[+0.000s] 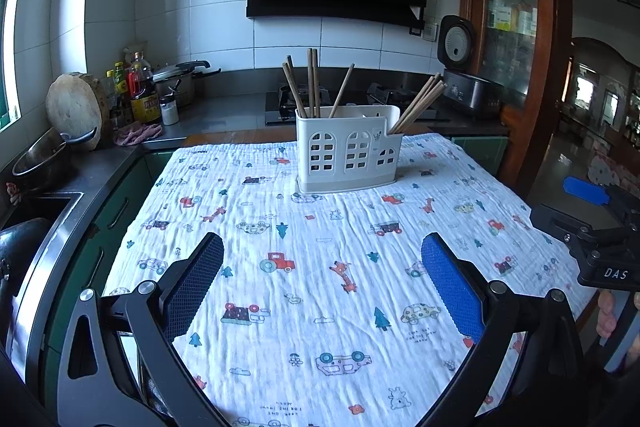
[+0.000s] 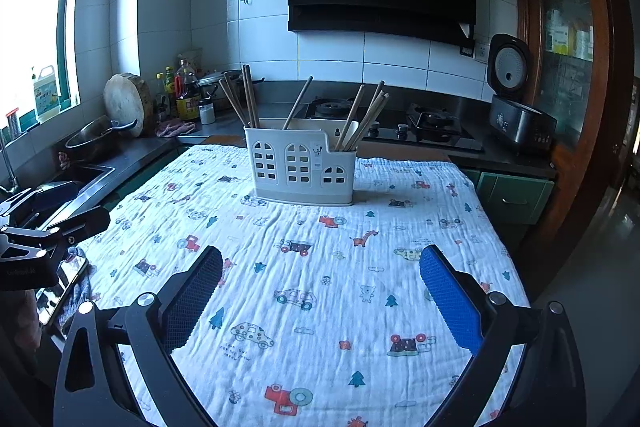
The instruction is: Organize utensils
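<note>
A white plastic utensil holder (image 1: 347, 151) with arched cut-outs stands at the far side of a table covered by a white printed cloth (image 1: 320, 287). Several wooden chopsticks (image 1: 312, 83) stand in its compartments, some leaning right (image 1: 420, 103). It also shows in the right wrist view (image 2: 300, 167) with its chopsticks (image 2: 248, 95). My left gripper (image 1: 322, 259) is open and empty, low over the near cloth. My right gripper (image 2: 320, 271) is open and empty, also over the near cloth (image 2: 320, 307). The right gripper's body shows at the right edge of the left wrist view (image 1: 600, 239).
A counter behind holds a gas hob (image 2: 380, 123), a rice cooker (image 2: 516, 107) with its lid up, bottles (image 1: 140, 87), pots and a round chopping block (image 1: 76, 107). A sink (image 2: 80, 175) is at left. A phone (image 2: 64, 291) lies at the table's left edge.
</note>
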`<state>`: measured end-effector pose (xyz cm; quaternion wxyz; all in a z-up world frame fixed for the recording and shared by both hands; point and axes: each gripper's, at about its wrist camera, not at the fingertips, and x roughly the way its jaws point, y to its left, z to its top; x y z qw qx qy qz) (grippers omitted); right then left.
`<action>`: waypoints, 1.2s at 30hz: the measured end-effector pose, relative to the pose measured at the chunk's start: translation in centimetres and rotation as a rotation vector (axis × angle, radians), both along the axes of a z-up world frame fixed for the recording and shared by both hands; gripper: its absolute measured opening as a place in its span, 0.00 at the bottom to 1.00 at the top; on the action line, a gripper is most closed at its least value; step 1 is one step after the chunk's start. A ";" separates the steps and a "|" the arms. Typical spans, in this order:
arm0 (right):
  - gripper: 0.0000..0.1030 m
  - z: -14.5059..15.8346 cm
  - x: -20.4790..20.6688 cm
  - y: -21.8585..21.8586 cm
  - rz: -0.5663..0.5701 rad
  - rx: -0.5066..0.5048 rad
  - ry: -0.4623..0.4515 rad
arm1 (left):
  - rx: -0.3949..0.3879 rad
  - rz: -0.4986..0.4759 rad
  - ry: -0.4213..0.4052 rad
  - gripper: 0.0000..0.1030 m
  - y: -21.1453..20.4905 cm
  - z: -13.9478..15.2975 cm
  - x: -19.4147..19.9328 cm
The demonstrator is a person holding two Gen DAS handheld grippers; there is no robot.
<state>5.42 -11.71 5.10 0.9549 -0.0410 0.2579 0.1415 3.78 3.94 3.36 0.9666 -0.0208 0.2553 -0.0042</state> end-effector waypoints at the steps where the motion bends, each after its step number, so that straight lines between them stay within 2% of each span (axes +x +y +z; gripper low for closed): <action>1: 0.93 0.0 0.0 0.0 0.000 -0.001 0.000 | -0.001 -0.001 0.001 0.95 0.0 0.0 0.0; 36: 0.93 -0.2 0.2 0.3 0.014 -0.009 -0.001 | 0.000 -0.012 0.010 0.95 -0.2 -0.2 0.0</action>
